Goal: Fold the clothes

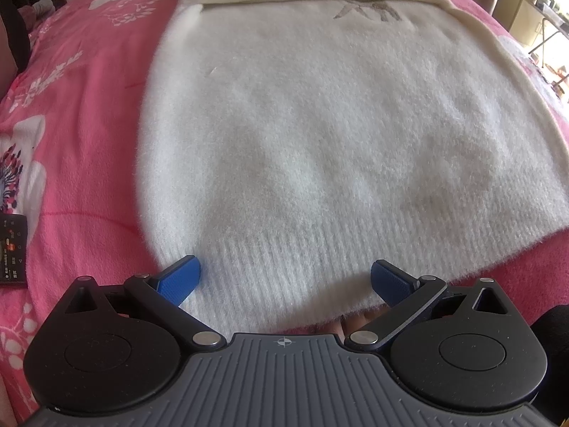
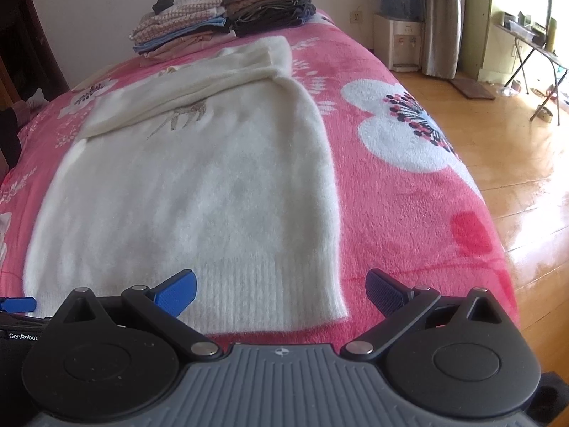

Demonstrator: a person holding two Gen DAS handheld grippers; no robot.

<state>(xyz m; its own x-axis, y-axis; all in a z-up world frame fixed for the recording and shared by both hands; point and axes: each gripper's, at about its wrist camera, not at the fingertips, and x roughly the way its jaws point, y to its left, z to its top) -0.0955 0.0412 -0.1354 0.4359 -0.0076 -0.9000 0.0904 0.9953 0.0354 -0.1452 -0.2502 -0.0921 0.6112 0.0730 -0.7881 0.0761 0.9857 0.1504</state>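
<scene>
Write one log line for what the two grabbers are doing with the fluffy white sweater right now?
left gripper: open, at ribbed hem | right gripper: open, at hem corner | white sweater: flat on pink blanket, sleeves folded in | stage: hem not yet gripped

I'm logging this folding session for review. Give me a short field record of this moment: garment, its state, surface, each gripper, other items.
garment: white fuzzy sweater
state: lying flat, sleeves folded across the chest, ribbed hem nearest the grippers
surface: pink floral blanket
left gripper: jaws open, at the hem, nothing held
right gripper: jaws open, over the hem's right corner, nothing held
other items: folded clothes stacks at the far end; remote control on the blanket
</scene>
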